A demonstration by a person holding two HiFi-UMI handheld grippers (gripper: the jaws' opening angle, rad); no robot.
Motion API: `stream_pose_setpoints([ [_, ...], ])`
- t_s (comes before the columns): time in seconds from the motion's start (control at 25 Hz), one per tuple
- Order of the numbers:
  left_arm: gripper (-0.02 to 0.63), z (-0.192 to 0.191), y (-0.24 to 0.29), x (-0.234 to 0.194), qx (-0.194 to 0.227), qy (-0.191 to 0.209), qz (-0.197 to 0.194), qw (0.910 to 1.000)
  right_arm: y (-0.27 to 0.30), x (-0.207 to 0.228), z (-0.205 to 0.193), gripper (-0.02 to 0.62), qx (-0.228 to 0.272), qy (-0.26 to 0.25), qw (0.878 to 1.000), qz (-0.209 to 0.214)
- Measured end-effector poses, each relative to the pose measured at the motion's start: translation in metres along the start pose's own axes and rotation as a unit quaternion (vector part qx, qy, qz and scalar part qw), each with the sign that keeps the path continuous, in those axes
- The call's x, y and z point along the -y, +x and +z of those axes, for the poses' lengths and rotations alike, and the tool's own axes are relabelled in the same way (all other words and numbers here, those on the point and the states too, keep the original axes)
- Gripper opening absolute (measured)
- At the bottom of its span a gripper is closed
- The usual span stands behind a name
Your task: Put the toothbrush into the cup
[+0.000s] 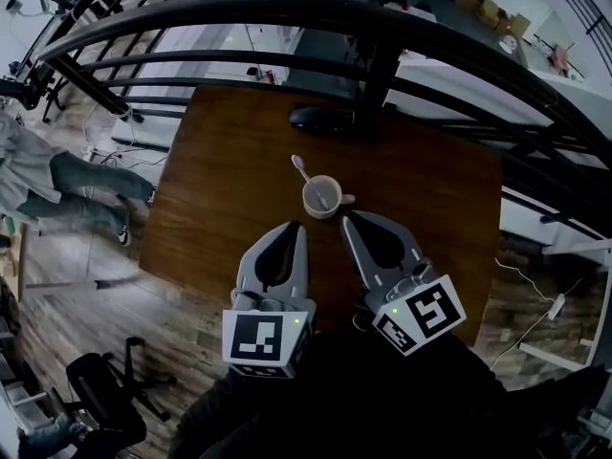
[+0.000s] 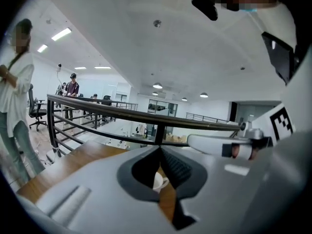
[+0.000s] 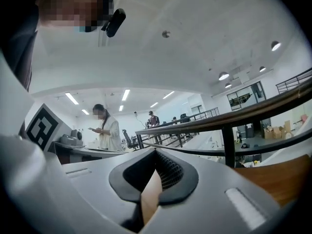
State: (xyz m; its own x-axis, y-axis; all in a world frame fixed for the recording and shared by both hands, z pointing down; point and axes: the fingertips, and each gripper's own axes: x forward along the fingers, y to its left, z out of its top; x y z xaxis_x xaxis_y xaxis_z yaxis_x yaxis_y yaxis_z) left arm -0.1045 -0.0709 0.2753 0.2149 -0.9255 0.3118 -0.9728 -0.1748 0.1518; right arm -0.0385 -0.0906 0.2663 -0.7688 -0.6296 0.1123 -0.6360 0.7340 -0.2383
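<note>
A pale cup (image 1: 321, 197) with a pinkish handle stands near the middle of the brown table (image 1: 229, 161). A pink toothbrush (image 1: 308, 176) stands inside it, its head sticking out up and to the left. My left gripper (image 1: 301, 228) is shut and holds nothing, its tips just below and left of the cup. My right gripper (image 1: 346, 220) is shut too, empty, its tips just below and right of the cup. In the left gripper view a piece of the cup (image 2: 159, 181) shows through the hole between the shut jaws.
A dark mouse-like object (image 1: 321, 118) lies at the table's far edge. A black railing (image 1: 382, 60) curves past the table's far and right sides. A person's legs (image 1: 67, 194) are on the floor at left, and an office chair (image 1: 100, 390) stands at lower left.
</note>
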Motion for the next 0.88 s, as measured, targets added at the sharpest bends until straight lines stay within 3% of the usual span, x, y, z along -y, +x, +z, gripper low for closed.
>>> stream_pose_setpoints([
  [0.44,0.008,0.022,-0.027,0.020,0.042,0.025,0.019,0.9986,-0.023,-0.018,0.021,-0.002,0.020,-0.022,0.999,0.031],
  [0.88,0.009,0.023,-0.028,0.032,0.042,0.026,0.014,0.9987,-0.031,-0.014,0.022,-0.002,0.024,-0.019,0.999,0.029],
])
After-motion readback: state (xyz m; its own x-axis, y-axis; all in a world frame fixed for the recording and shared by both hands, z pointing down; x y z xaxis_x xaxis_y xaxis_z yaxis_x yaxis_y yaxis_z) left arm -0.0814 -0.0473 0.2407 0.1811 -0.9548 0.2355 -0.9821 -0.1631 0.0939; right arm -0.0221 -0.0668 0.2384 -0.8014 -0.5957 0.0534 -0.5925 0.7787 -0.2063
